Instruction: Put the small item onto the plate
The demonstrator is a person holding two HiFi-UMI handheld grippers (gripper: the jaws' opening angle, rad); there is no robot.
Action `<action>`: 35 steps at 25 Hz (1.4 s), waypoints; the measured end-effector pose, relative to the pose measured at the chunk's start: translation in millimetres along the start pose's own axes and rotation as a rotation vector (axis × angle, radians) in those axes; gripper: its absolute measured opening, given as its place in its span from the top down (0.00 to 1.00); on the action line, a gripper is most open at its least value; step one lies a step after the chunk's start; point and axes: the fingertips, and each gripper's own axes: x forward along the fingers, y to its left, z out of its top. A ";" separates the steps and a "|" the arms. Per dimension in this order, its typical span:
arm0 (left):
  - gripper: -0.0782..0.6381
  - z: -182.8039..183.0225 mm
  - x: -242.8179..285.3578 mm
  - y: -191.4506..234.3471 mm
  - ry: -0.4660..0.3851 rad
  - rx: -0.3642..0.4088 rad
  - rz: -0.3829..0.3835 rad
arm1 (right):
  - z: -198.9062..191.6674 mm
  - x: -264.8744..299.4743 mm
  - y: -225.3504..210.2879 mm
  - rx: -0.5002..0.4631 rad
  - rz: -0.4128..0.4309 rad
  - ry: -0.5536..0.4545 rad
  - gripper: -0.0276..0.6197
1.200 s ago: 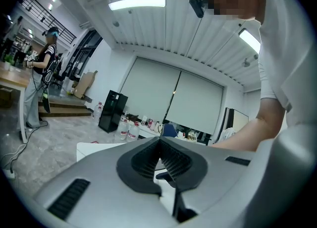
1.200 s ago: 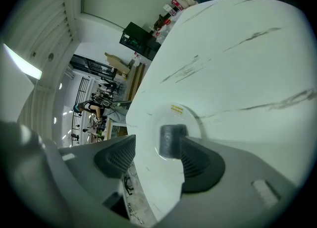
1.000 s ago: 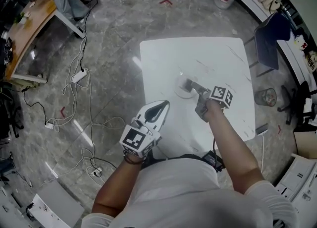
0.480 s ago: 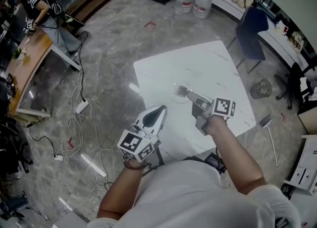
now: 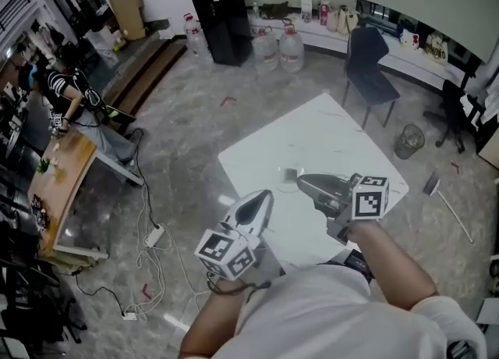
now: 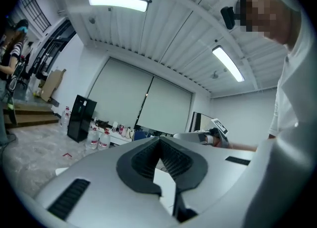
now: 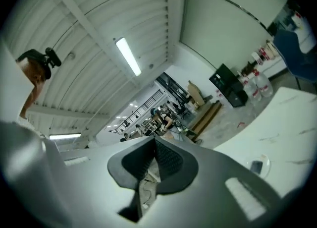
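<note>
A small dark flat item (image 5: 291,173) lies on a clear round plate (image 5: 286,186) near the middle of the white table (image 5: 343,135). The right gripper view shows the same item (image 7: 256,166) on the plate (image 7: 266,159), far off to the lower right. My right gripper (image 5: 302,179) is raised beside the plate, tilted upward, jaws shut with nothing between them (image 7: 154,142). Over the table's near edge my left gripper (image 5: 267,192) is also raised and shut, empty (image 6: 159,141).
A dark chair (image 5: 365,53) stands behind the table. Water bottles (image 5: 290,47) and a black cabinet (image 5: 222,18) line the back wall. A bin (image 5: 408,140) sits to the right. Cables (image 5: 152,236) trail over the floor beside a wooden desk (image 5: 54,186).
The right gripper has drawn back from the plate, leaving the small item on it, and its jaws have shut. Both grippers tilted upward and the head view lifted.
</note>
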 end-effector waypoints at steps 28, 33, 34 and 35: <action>0.88 54.7 -55.9 -51.1 -0.083 0.190 0.090 | 0.5 -14.6 142.8 -0.873 -0.270 -0.082 0.95; 0.88 51.9 -62.3 -49.9 -0.081 0.193 0.110 | -3.4 -13.6 144.6 -0.865 -0.258 -0.088 0.95; 0.88 51.9 -63.0 -49.4 -0.082 0.194 0.112 | -3.1 -13.4 144.0 -0.868 -0.256 -0.087 0.95; 0.88 52.4 -62.9 -49.1 -0.084 0.197 0.115 | -1.7 -13.4 143.2 -0.872 -0.256 -0.087 0.95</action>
